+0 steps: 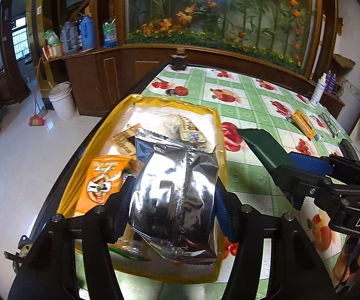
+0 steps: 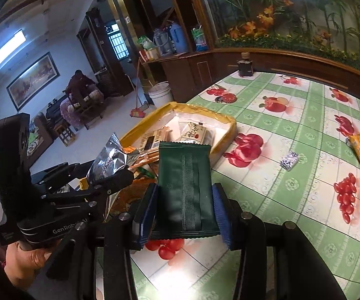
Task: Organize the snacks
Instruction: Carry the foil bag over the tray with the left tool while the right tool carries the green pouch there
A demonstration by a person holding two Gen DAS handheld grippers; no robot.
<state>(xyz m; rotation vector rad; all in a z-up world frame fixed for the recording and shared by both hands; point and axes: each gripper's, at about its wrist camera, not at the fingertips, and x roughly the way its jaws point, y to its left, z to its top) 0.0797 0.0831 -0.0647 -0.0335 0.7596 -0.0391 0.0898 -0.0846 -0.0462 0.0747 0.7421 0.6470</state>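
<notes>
From the left wrist, the left claw (image 1: 173, 197) pinched a silver foil packet (image 1: 175, 200) over the yellow-rimmed tray (image 1: 80, 175); at 3 o'clock the other tool read "DAS".

From the right wrist, the right claw (image 2: 185, 205) clamped a dark green packet (image 2: 183, 187) above the counter (image 2: 292, 200), tray at 11 o'clock; "GenRob" showed at 8 o'clock.

The silver packet (image 1: 173, 200) hides much of the yellow tray (image 1: 80, 175); lettering on its snack packs is unreadably blurred.
</notes>
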